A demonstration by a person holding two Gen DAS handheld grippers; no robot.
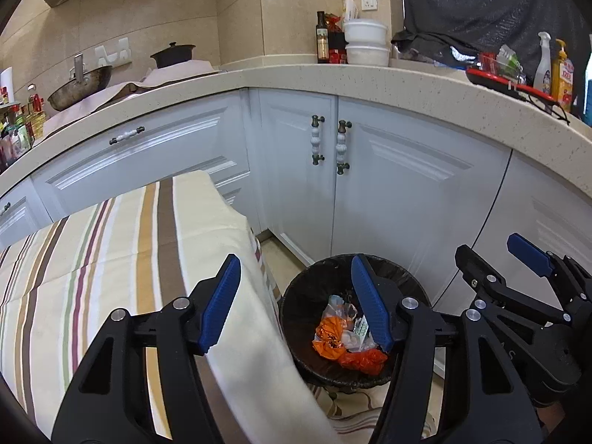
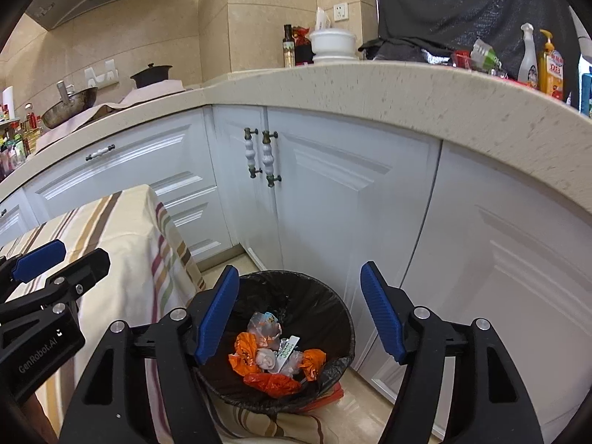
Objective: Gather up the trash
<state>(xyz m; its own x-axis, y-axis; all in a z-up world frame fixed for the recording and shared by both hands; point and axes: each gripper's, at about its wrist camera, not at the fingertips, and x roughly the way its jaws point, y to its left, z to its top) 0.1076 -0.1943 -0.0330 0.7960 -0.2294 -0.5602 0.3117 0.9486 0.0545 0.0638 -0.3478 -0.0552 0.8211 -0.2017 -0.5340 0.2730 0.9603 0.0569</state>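
Note:
A round bin with a black liner (image 1: 299, 288) (image 2: 342, 318) stands on the floor beside the striped table. In it lie crumpled orange wrappers (image 1: 327, 340) (image 2: 273, 381), clear plastic and a white paper scrap. My left gripper (image 1: 295, 264) is open above the table's corner and the bin's left rim, with nothing between its blue pads. My right gripper (image 2: 299, 270) is open over the bin, also with nothing in it. Each gripper shows in the other's view: the right gripper (image 1: 488, 249) at the right edge, the left gripper (image 2: 79, 251) at the left edge.
A table under a striped cloth (image 1: 111, 259) (image 2: 122, 229) sits left of the bin. White cabinet doors (image 1: 388, 185) and a speckled countertop (image 1: 370, 77) curve behind it, carrying bottles, white bowls (image 1: 366, 42), a wok (image 1: 79, 87) and a red tray (image 1: 510, 85).

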